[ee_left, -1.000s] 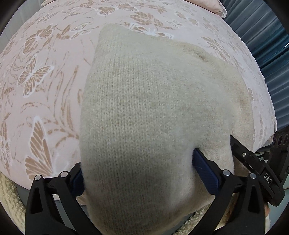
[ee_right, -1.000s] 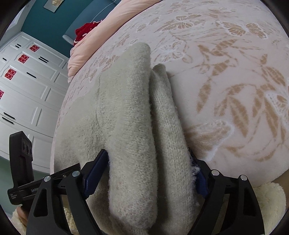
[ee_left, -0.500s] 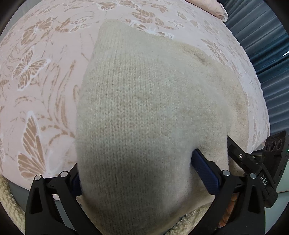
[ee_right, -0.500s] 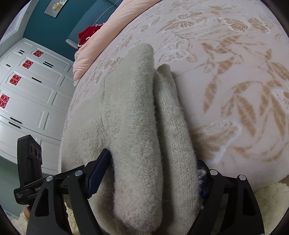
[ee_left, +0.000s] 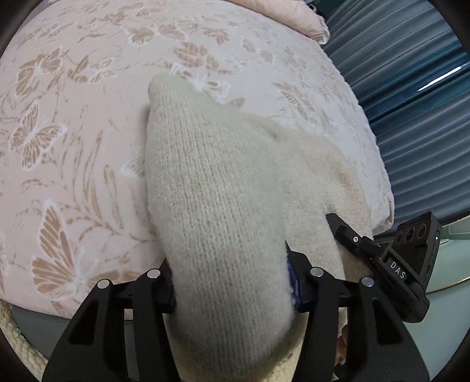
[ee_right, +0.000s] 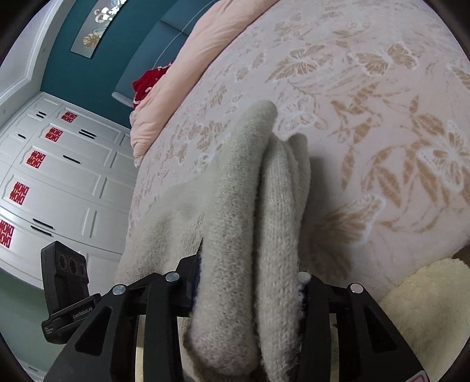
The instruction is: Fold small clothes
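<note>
Knit (ee_left: 223, 211) bunches between both my sets of jaws, which have just been closing and now pinch its near edge, its length running toward 12 o'clock over the bed (ee_left: 73, 147), neither hand nearer.

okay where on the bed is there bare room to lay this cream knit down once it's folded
Bare butterfly bedspread lies open to the left of the cream knit, and beyond its far tip toward the pink pillow. In the right wrist view, bedspread is bare right of the knit. The near edge is crowded: left gripper and right gripper both clamp knit.
</note>
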Demonstrator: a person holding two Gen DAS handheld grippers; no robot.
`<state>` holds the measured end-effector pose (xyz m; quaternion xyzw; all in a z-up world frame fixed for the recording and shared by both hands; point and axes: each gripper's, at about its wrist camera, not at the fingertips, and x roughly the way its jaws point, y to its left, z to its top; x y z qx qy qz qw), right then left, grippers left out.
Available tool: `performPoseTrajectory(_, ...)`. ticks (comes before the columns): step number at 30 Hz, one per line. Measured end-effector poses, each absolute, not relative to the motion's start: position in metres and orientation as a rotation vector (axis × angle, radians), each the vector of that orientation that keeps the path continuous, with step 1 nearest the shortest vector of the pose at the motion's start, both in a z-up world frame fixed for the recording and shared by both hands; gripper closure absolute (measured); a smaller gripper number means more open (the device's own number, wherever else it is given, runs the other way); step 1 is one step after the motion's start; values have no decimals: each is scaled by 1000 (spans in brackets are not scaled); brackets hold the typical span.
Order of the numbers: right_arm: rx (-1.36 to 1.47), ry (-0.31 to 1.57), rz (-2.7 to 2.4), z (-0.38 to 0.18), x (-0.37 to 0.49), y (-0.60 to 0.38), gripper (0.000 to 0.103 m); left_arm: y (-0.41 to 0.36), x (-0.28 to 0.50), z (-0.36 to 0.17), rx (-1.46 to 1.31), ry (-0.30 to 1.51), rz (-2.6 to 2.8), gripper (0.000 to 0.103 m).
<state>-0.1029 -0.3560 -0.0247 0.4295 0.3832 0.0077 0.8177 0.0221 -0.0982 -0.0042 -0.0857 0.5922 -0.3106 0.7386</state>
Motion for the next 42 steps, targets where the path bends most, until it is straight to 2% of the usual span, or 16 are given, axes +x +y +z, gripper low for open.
performPoseTrajectory(8, 787, 529, 24, 105, -141, -360, 66, -113, -1, 119, -178, 1010, -895, 52)
performPoseTrajectory(14, 629, 348, 87, 195, -130, -329, 65, -84, -2, 210, -184, 743, -963, 51)
performPoseTrajectory(17, 553, 305, 138, 223, -110, -301, 65, -52, 3, 241, -190, 636, -951, 50)
performPoseTrajectory(21, 511, 291, 203, 228, -76, -260, 64, -4, 17, 258, -203, 558, -901, 49)
performPoseTrajectory(25, 540, 361, 256, 199, -38, -229, 62, 39, 41, 242, -214, 554, -821, 47)
performPoseTrajectory(27, 586, 445, 275, 159, -13, -222, 53, 54, 54, 215, -228, 578, -782, 42)
performPoseTrajectory(30, 609, 678, 167, 74, 19, -215, 48, 74, 79, 142, -204, 679, -656, 27)
performPoseTrajectory(33, 655, 843, 19, 7, 12, -219, 47, 103, 94, 59, -141, 856, -443, 27)
performPoseTrajectory(36, 720, 866, 22, -10, -9, -222, 47, 132, 84, 15, -187, 960, -349, 30)
performPoseTrajectory(40, 636, 883, 64, -3, -5, -205, 47, 142, 65, 19, -264, 951, -361, 28)
performPoseTrajectory(41, 615, 894, 68, -3, 1, -200, 47, 139, 65, 22, -260, 942, -365, 24)
performPoseTrajectory(42, 601, 906, 72, -4, 8, -196, 43, 134, 64, 22, -246, 938, -369, 18)
